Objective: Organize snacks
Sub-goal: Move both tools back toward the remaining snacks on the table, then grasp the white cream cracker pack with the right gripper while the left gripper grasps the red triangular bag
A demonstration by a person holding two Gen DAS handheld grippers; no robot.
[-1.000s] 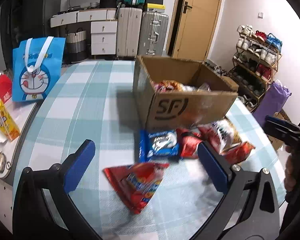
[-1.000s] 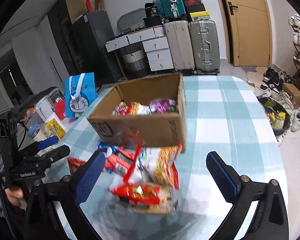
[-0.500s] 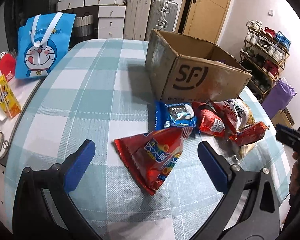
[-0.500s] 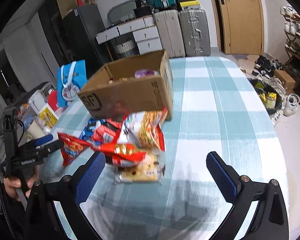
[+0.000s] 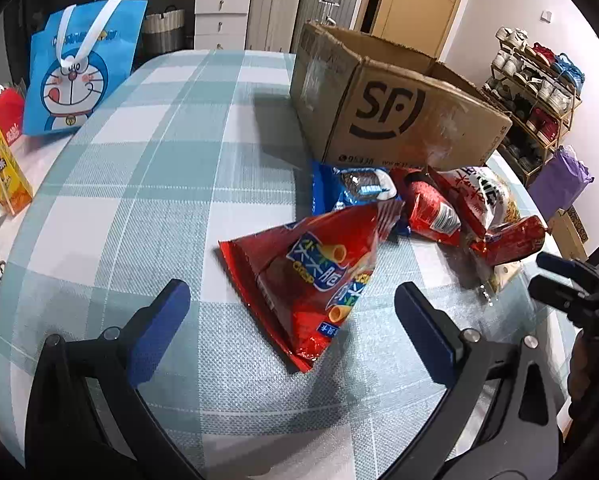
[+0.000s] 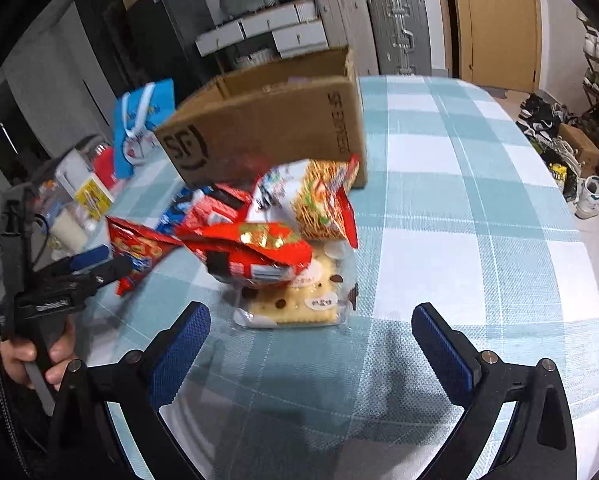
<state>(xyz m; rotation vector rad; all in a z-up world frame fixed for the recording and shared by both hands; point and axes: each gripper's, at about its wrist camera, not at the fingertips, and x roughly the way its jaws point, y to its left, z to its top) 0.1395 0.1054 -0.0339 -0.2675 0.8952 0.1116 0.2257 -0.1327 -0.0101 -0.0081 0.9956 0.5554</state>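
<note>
Both tools have dropped closer to the counter (image 5: 147, 184) since a second ago. The left tool (image 5: 287, 316) gapes wide, empty, the red wafer bag (image 5: 315, 276) now larger between its fingers. The right tool (image 6: 311, 344) gapes wide too, empty, the cracker pack (image 6: 299, 304) at 12 o'clock, the cardboard box (image 6: 267, 128) beyond

Left gripper (image 5: 287, 304): lowered and brought closer to the red triangular crisp packet (image 5: 319, 272), now framed between its wide-spread blue pads. Right gripper (image 6: 309, 340): lowered toward the clear-wrapped biscuit pack (image 6: 295, 300) under the red foil packet (image 6: 255, 256). Brown cardboard box (image 5: 395, 108): interior gone from both views.
</note>
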